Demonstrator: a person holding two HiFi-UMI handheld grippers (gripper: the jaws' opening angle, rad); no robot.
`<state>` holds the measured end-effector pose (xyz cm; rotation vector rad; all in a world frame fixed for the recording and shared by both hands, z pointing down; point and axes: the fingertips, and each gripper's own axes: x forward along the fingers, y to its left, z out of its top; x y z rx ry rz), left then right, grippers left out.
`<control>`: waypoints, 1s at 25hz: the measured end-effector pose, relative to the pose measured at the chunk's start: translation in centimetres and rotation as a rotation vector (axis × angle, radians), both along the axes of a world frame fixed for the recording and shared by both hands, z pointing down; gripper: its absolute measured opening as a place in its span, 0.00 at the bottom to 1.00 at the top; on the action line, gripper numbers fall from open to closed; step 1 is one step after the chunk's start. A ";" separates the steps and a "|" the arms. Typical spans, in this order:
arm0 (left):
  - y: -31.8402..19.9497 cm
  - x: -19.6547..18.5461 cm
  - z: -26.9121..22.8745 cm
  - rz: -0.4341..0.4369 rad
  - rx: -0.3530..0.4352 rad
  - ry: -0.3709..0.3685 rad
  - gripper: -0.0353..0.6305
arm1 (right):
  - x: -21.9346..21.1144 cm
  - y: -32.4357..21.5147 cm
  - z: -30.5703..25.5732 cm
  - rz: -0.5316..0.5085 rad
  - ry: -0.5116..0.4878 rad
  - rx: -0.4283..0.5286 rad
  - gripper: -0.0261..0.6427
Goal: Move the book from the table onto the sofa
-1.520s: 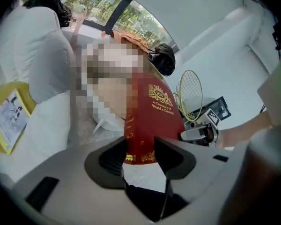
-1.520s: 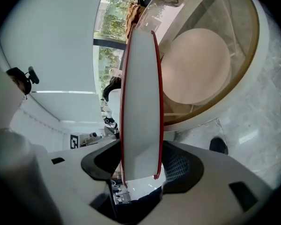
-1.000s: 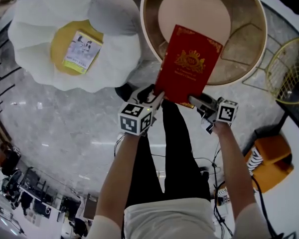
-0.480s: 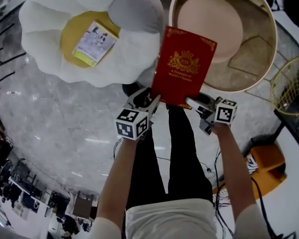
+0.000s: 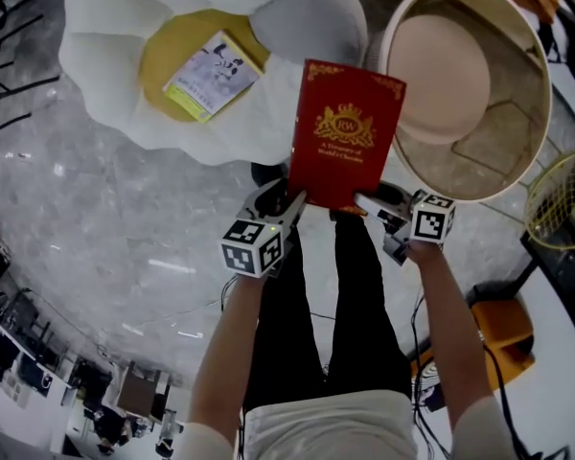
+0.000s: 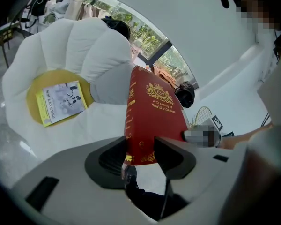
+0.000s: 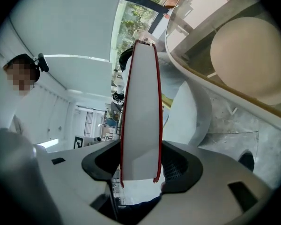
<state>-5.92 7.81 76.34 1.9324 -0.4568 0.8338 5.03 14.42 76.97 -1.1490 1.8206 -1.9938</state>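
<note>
Book [image 5: 346, 134] nearer sofa [image 5: 105, 60], both tongs [image 5: 292, 199] [image 5: 366, 199] outstretched

Through the head view I see the book [image 5: 345, 137] out in front of me, its near edge clamped between my two grippers. The left gripper [image 5: 292, 199] is at the near left corner and the right gripper [image 5: 367, 199] at the near right. The sofa [image 5: 115, 56] lies ahead to the left, with a booklet [image 5: 213, 75] on its seat cushion [image 5: 163, 65]. The round desk [image 5: 439, 80] lies ahead to the right. The book hangs between them, overlapping the sofa's edge. A wire basket [image 5: 565, 204] stands right of the desk.
</note>
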 end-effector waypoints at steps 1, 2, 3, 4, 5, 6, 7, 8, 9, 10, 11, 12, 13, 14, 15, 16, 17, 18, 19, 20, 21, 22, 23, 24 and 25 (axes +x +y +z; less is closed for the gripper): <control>-0.5 -0.7 0.2 -0.010 0.000 -0.002 0.33 | -0.6 -0.6 0.2 -0.011 0.000 0.002 0.44; -1.1 -1.4 0.4 -0.020 -0.001 -0.003 0.33 | -1.3 -1.4 0.4 -0.024 0.001 0.004 0.44; -1.7 -2.2 0.6 -0.030 -0.002 -0.005 0.33 | -2.0 -2.2 0.6 -0.039 0.003 0.007 0.44; -2.2 -3.0 0.8 -0.039 -0.003 -0.007 0.33 | -2.7 -2.9 0.8 -0.053 0.003 0.009 0.44; -2.7 -3.7 1.0 -0.049 -0.003 -0.009 0.33 | -3.2 -3.6 1.0 -0.067 0.002 0.010 0.44; -3.0 -4.1 1.2 -0.058 -0.004 -0.012 0.33 | -3.6 -4.0 1.3 -0.079 0.000 0.010 0.44; -3.2 -4.5 1.4 -0.068 -0.005 -0.014 0.33 | -3.9 -4.4 1.4 -0.089 -0.003 0.011 0.44; -3.4 -4.8 1.5 -0.080 -0.007 -0.016 0.33 | -4.1 -4.8 1.6 -0.097 -0.006 0.013 0.44; -3.6 -5.2 1.6 -0.091 -0.009 -0.017 0.33 | -4.4 -5.2 1.7 -0.104 -0.008 0.015 0.44; -3.8 -5.6 1.8 -0.101 -0.013 -0.018 0.33 | -4.7 -5.7 1.9 -0.111 -0.011 0.016 0.44; -4.1 -6.0 2.1 -0.111 -0.017 -0.019 0.33 | -5.0 -6.2 2.1 -0.117 -0.013 0.016 0.44; -4.4 -6.4 2.4 -0.120 -0.021 -0.019 0.33 | -5.3 -6.7 2.3 -0.122 -0.015 0.016 0.44; -4.7 -6.8 2.7 -0.129 -0.025 -0.019 0.33 | -5.7 -7.2 2.6 -0.127 -0.016 0.017 0.44; -4.9 -7.2 3.1 -0.137 -0.027 -0.019 0.33 | -6.0 -7.7 3.0 -0.132 -0.017 0.017 0.44; -5.2 -7.5 3.5 -0.145 -0.030 -0.019 0.33 | -6.3 -8.1 3.3 -0.136 -0.016 0.016 0.44; -5.4 -7.9 3.9 -0.154 -0.033 -0.020 0.33 | -6.6 -8.5 3.7 -0.140 -0.017 0.014 0.44; -5.7 -8.3 4.3 -0.165 -0.038 -0.019 0.33 | -6.9 -8.9 4.1 -0.142 -0.020 0.009 0.44; -6.0 -8.6 4.8 -0.177 -0.045 -0.018 0.33 | -7.2 -9.4 4.4 -0.142 -0.022 0.006 0.44; -6.3 -9.0 5.3 -0.191 -0.053 -0.016 0.33 | -7.5 -9.9 4.8 -0.140 -0.021 0.003 0.44; -6.6 -9.4 5.8 -0.206 -0.063 -0.014 0.33 | -7.8 -10.6 5.1 -0.138 -0.020 0.001 0.44; -7.0 -9.8 6.3 -0.220 -0.074 -0.012 0.33 | -8.1 -11.1 5.5 -0.135 -0.018 -0.001 0.44; -7.3 -10.1 6.9 -0.232 -0.085 -0.010 0.33 | -8.5 -11.6 5.9 -0.133 -0.017 -0.004 0.44; -7.6 -10.5 7.4 -0.242 -0.095 -0.010 0.33 | -8.7 -11.9 6.5 -0.133 -0.016 -0.009 0.44; -7.8 -10.7 8.0 -0.251 -0.103 -0.011 0.33 | -8.9 -12.3 7.0 -0.135 -0.013 -0.014 0.44; -8.0 -10.9 8.6 -0.256 -0.109 -0.012 0.33 | -9.0 -12.7 7.5 -0.137 -0.011 -0.016 0.44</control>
